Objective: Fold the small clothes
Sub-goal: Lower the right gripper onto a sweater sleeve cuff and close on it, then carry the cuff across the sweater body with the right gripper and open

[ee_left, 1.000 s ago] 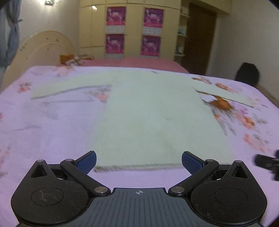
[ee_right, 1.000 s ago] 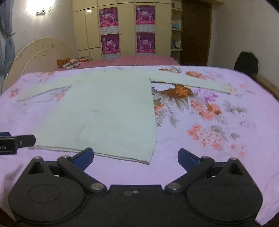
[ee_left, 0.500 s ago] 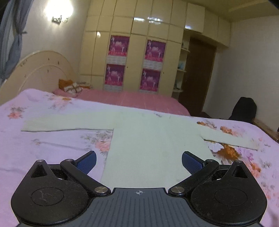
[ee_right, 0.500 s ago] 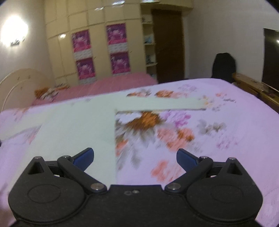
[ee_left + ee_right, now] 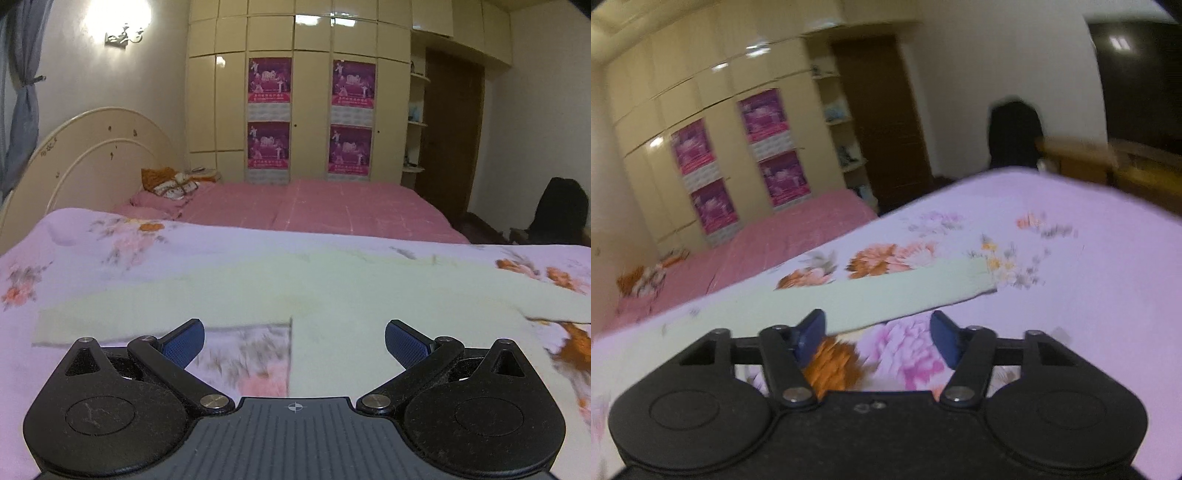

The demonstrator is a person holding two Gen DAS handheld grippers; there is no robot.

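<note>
A pale green long-sleeved top [image 5: 351, 295] lies flat on the lilac flowered bedsheet [image 5: 110, 243]. In the left wrist view my left gripper [image 5: 294, 341] hovers wide open over the spot where the left sleeve [image 5: 147, 314] meets the body, nothing between its blue pads. In the right wrist view the right sleeve [image 5: 886, 291] runs to its cuff [image 5: 979, 277]. My right gripper [image 5: 878, 334] is tilted, just short of that sleeve's near edge. Its jaws are closing and stand half open, with only the sheet seen between them.
A pink bedspread [image 5: 314, 206] with a pile of orange and white cloth [image 5: 173, 181] lies beyond the sheet, before a cream wardrobe [image 5: 310, 110] with purple posters. A curved headboard [image 5: 92, 155] is at left, a dark chair [image 5: 561, 206] and a wooden bench [image 5: 1108, 158] at right.
Both grippers moved up the garment from its hem toward the sleeves. The right one swung right, rolled, and narrowed its jaws from wide open to about half. The left jaws stayed wide.
</note>
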